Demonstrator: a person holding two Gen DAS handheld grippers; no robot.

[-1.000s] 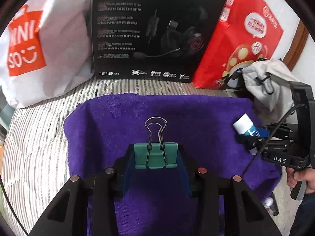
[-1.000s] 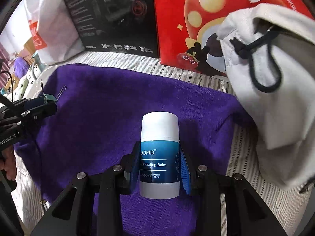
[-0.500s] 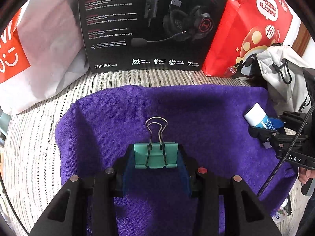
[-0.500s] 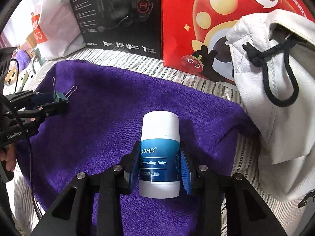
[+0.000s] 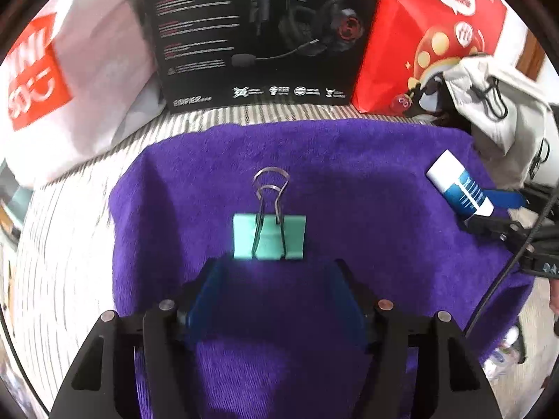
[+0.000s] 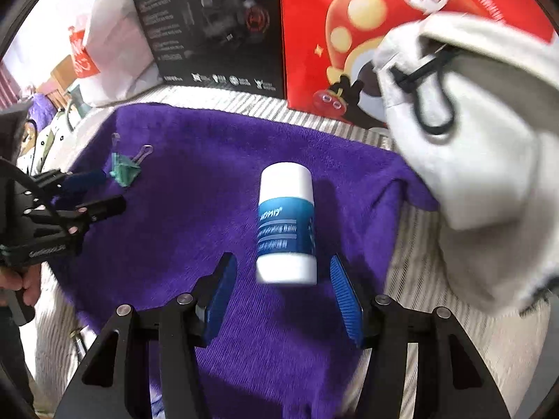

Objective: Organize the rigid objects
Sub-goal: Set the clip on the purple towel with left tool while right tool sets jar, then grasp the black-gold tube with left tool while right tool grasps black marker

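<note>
A teal binder clip (image 5: 269, 234) with wire handles lies on the purple towel (image 5: 367, 174), just beyond the tips of my left gripper (image 5: 275, 269), which is open with nothing between its blue pads. A white and blue balm stick (image 6: 286, 223) lies on the towel (image 6: 174, 227), its near end level with the tips of my open right gripper (image 6: 282, 260); neither pad touches it. The right wrist view shows the clip (image 6: 124, 171) in front of the left gripper (image 6: 92, 192). The left wrist view shows the balm stick (image 5: 457, 188) at the right gripper (image 5: 492, 209).
A black headset box (image 5: 258, 35), a red mushroom-print bag (image 5: 429, 42) and a white bag with an orange logo (image 5: 70, 80) stand behind the towel. A pale drawstring pouch (image 6: 471, 139) sits at the right. Striped bedding (image 5: 63, 244) surrounds the towel. A hand (image 6: 21, 286) holds the left gripper.
Both grippers have opened. The left let go of the binder clip and the right let go of the balm stick; both now lie on the towel, and each gripper has drawn back a little.
</note>
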